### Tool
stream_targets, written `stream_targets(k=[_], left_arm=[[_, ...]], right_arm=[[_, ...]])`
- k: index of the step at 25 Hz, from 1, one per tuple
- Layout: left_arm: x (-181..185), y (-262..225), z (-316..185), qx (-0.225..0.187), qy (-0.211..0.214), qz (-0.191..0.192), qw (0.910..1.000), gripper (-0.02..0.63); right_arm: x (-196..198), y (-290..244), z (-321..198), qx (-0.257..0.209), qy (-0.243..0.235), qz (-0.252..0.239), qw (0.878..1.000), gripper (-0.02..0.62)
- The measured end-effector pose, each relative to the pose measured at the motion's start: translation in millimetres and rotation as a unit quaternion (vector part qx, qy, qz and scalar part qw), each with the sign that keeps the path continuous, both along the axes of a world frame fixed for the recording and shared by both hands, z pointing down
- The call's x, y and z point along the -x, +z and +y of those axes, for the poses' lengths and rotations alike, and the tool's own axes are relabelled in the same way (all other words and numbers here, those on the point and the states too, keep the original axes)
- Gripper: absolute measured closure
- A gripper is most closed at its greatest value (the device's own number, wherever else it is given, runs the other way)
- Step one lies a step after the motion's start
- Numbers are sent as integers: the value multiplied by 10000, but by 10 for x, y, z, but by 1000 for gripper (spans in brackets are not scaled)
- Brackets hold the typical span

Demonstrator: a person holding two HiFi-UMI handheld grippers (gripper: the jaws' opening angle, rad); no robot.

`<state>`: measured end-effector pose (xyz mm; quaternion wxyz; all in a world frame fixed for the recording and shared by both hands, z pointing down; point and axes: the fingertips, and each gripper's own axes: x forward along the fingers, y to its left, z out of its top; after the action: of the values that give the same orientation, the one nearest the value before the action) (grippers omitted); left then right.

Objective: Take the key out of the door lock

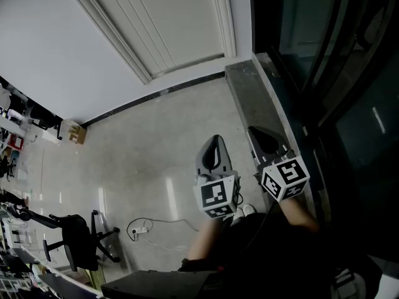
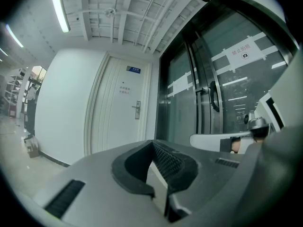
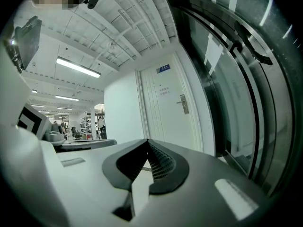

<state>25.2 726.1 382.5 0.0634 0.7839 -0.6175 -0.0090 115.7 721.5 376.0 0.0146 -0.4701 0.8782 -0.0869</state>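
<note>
A white door (image 2: pixel 120 112) stands some way ahead, closed, and the head view shows it at the top (image 1: pixel 168 23). Its metal handle and lock plate (image 2: pixel 137 109) show small in the left gripper view and again (image 3: pixel 183 104) in the right gripper view. No key can be made out at this distance. My left gripper (image 1: pixel 216 138) and right gripper (image 1: pixel 252 130) hang side by side over the floor, both pointing toward the door and far from it. The jaws of the left gripper (image 2: pixel 152 143) and of the right gripper (image 3: pixel 147 141) are shut with nothing in them.
A dark glass wall with sliding doors (image 1: pixel 324 73) runs close along my right, with a grey stone ledge (image 1: pixel 249 98) at its foot. A black office chair (image 1: pixel 78 235), a power strip with its cable (image 1: pixel 140 230) and a cardboard box (image 1: pixel 76 133) lie to the left.
</note>
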Motion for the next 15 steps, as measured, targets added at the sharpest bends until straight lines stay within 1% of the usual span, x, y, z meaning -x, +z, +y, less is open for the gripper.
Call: stream_targets(k=[6, 12, 15], left_arm=[[154, -22, 23, 13, -3, 43, 10000, 606], [359, 36, 22, 7, 3, 221, 9998, 606], [434, 124, -36, 99, -52, 204, 9997, 606]], right_arm=[[121, -40, -24, -51, -36, 2, 10000, 595], [264, -35, -55, -110, -14, 104, 9999, 594], [346, 17, -106, -79, -31, 103, 9999, 594]])
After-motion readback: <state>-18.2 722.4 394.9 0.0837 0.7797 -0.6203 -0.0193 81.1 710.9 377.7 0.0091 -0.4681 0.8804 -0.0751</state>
